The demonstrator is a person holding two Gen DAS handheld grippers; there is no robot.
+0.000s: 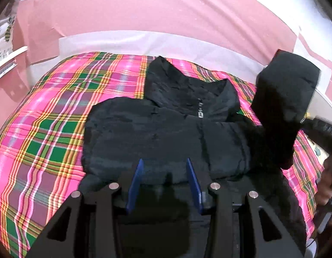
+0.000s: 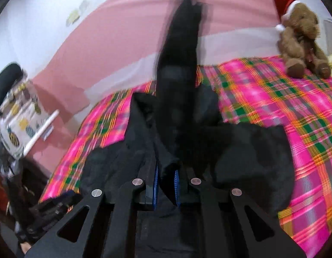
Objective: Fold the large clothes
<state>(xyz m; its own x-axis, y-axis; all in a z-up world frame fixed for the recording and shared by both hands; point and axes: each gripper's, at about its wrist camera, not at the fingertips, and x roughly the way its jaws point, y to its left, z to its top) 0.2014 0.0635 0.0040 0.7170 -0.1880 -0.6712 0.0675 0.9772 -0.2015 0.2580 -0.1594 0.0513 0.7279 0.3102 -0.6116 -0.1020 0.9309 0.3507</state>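
- While the black jacket (image 1: 166, 129) lies spread on the plaid bedspread (image 1: 47, 129), the left gripper (image 1: 164, 165) hovers over its lower part with its blue fingers (image 1: 136, 180) spread apart and nothing between them.
- Beyond those fingers the jacket's zipper pull (image 1: 200, 110) sits just below the collar, and the hood lies flat past the collar, toward the pink wall (image 1: 144, 10).
- To the right of the left fingers, one sleeve (image 1: 288, 99) stands lifted off the bed, hanging in the air above the jacket's right shoulder.
- From the right wrist view, the right gripper (image 2: 166, 176) has its blue fingers (image 2: 177, 185) pressed close together, pinching a fold of black sleeve fabric.
- That sleeve (image 2: 178, 75) rises straight ahead of the right fingers, blurred, with its far end up against the wall.
- Below and to either side of the right fingers, the body of the jacket (image 2: 252, 150) rests on the bedspread (image 2: 295, 107).
- Far ahead and to the right of the right fingers, a brown teddy bear (image 2: 301, 38) in a red Santa hat sits on the bed, well apart from the jacket.
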